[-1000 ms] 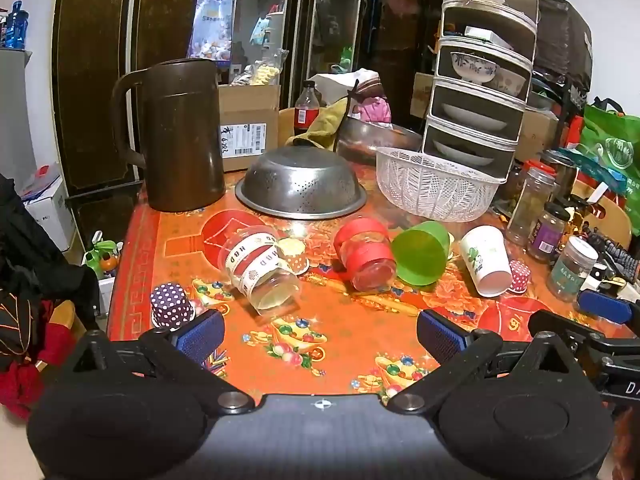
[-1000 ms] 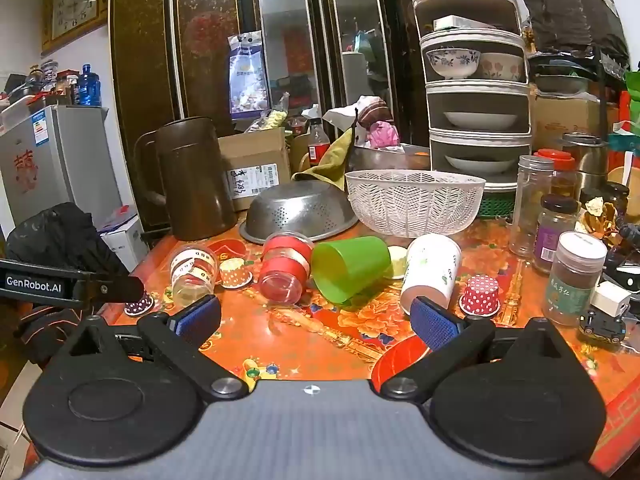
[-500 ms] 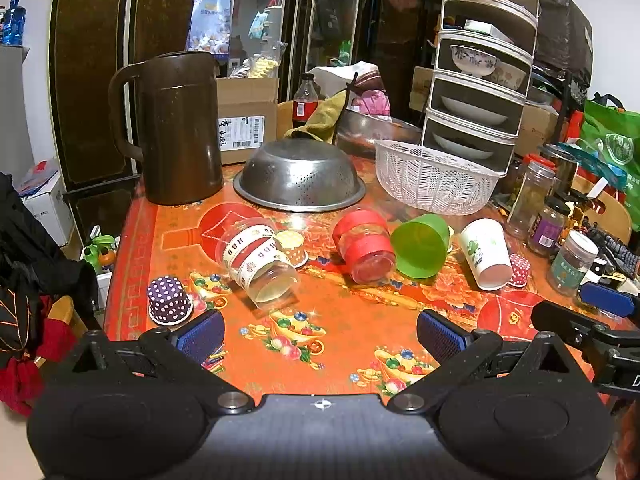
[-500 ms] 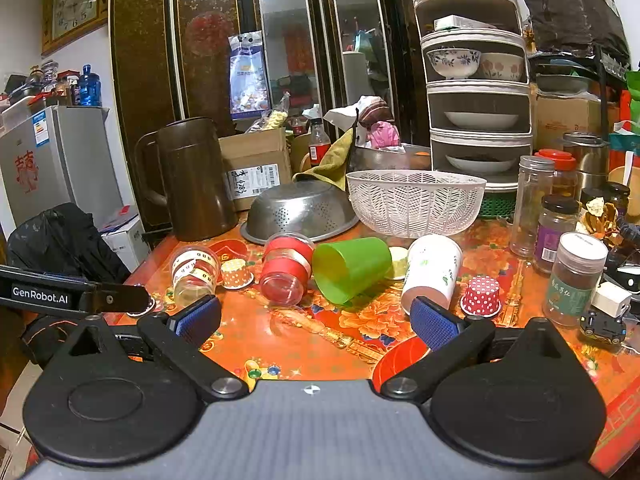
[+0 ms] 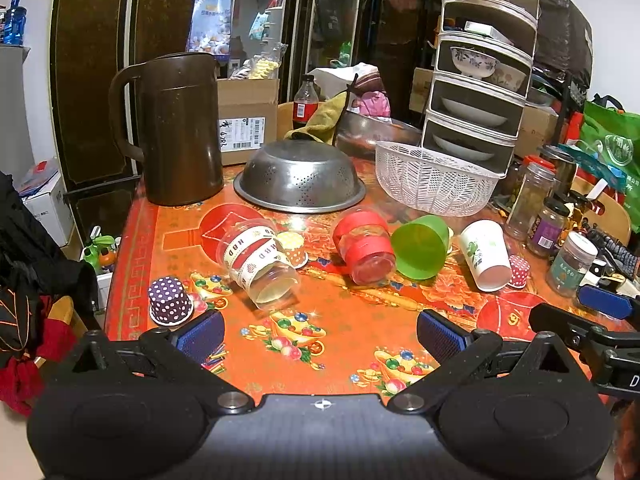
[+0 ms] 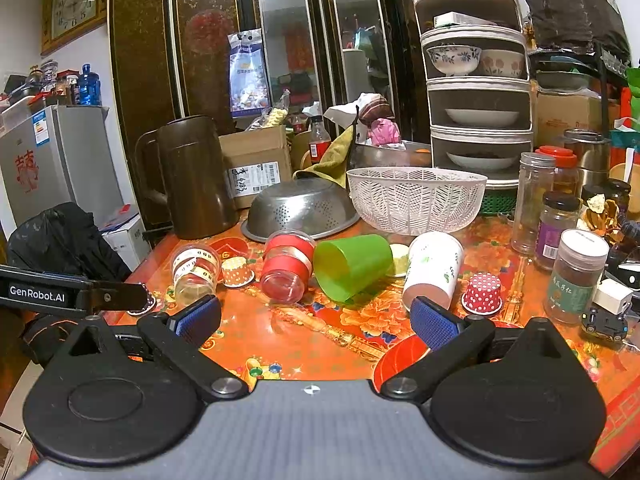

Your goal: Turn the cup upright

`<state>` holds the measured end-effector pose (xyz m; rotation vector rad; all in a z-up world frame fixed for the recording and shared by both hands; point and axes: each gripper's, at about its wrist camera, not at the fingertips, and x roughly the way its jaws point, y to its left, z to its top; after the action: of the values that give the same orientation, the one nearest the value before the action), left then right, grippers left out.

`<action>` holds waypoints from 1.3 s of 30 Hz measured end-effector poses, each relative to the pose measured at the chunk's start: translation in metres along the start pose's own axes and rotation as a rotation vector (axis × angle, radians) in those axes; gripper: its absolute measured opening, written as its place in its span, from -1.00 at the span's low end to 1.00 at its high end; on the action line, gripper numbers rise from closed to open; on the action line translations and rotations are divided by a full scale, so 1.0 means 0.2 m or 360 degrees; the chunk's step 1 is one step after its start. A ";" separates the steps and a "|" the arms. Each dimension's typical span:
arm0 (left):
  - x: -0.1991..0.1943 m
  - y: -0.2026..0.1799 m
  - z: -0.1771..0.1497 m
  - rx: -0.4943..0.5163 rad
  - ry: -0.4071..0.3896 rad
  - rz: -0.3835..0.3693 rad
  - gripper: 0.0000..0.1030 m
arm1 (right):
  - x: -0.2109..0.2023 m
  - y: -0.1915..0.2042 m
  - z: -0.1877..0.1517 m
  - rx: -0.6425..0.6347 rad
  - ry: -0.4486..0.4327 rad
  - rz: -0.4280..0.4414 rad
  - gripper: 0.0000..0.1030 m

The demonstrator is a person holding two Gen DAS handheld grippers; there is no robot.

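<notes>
Several cups lie on their sides on the orange table: a clear cup with ribbon bands [image 5: 258,263] [image 6: 195,274], a clear cup with red bands [image 5: 365,245] [image 6: 287,266], a green cup [image 5: 421,246] [image 6: 352,266] and a white paper cup [image 5: 484,254] [image 6: 433,270]. My left gripper [image 5: 320,334] is open and empty, just short of the ribboned cup. My right gripper [image 6: 316,318] is open and empty, in front of the red-banded and green cups.
A brown jug [image 5: 178,128], an upturned steel colander [image 5: 300,176] and a white basket [image 5: 434,178] stand behind the cups. Jars [image 6: 556,228] crowd the right side. Small cupcake cups: purple dotted [image 5: 170,300], red dotted [image 6: 482,294].
The left gripper has drawn back slightly and tilted; the cups sit a little farther off in its view. The right gripper has barely moved. Nothing was grasped.
</notes>
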<state>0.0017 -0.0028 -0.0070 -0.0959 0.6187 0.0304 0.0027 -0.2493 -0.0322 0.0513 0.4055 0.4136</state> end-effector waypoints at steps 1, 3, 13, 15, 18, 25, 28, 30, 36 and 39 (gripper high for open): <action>0.00 0.00 0.00 0.0000 0.0000 0.0002 1.00 | 0.00 0.00 0.00 0.0001 0.0000 0.0001 0.98; 0.00 0.00 0.00 -0.0001 0.0000 0.0002 1.00 | 0.00 0.00 0.00 0.0002 0.0000 0.0001 0.98; 0.00 0.00 0.00 -0.0002 0.0007 0.0008 1.00 | 0.00 0.00 0.00 0.0006 0.0001 0.0003 0.98; 0.00 0.00 0.00 -0.0007 0.0011 0.0008 1.00 | 0.00 -0.01 0.00 0.0008 0.0002 0.0006 0.98; 0.01 0.01 0.00 -0.0018 0.0016 0.0007 1.00 | 0.00 -0.01 0.00 0.0009 0.0002 0.0006 0.98; 0.02 0.01 0.00 -0.0015 0.0020 0.0001 1.00 | 0.00 -0.01 0.00 0.0014 0.0005 0.0007 0.98; 0.02 0.00 0.00 -0.0013 0.0021 0.0001 1.00 | -0.01 -0.01 0.00 0.0014 0.0004 0.0005 0.98; 0.02 0.00 0.00 -0.0013 0.0020 0.0002 1.00 | -0.01 -0.01 0.00 0.0017 0.0002 0.0005 0.98; 0.02 0.00 -0.01 -0.0012 0.0023 0.0002 1.00 | -0.01 -0.02 0.01 0.0024 0.0002 0.0008 0.98; 0.02 -0.01 -0.01 -0.0011 0.0025 0.0003 1.00 | -0.01 -0.02 0.01 0.0030 0.0004 0.0011 0.98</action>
<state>0.0047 -0.0048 -0.0106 -0.1027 0.6347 0.0335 0.0035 -0.2541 -0.0310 0.0703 0.4117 0.4168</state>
